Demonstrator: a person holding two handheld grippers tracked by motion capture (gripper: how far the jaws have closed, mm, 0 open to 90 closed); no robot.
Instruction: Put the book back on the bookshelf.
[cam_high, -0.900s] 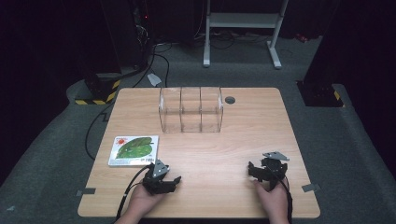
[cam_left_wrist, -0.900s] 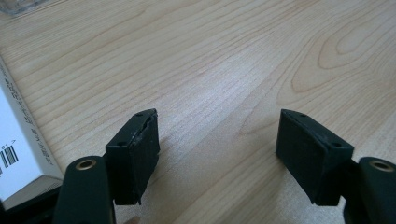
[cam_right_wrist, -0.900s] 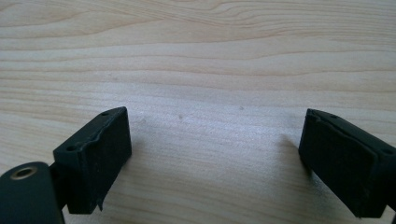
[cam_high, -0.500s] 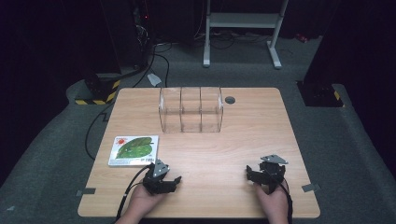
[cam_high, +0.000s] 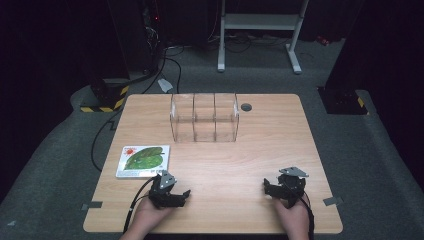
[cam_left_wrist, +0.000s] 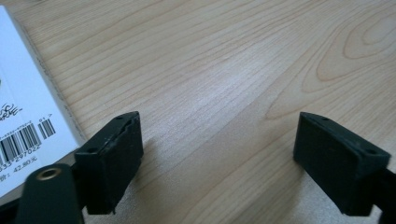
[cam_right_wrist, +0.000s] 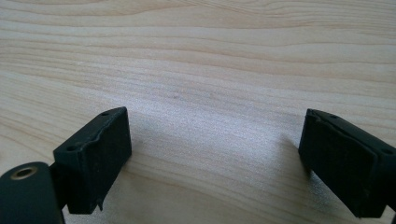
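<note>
On the wooden table my left gripper rests near the front edge, held by a hand, its jaws open over bare wood. Just behind and left of it lies a white book with a green leaf on its cover; its back corner with a barcode shows at the left of the left gripper view, beside the left jaw. My right gripper sits near the front right, also open with only wood grain between its jaws. A clear plastic organizer with three compartments stands upright at the table's far middle.
A round grey cable hole lies right of the organizer. A black cable trails from the left gripper off the front edge. Beyond the table are a white metal stand and dark equipment on grey carpet.
</note>
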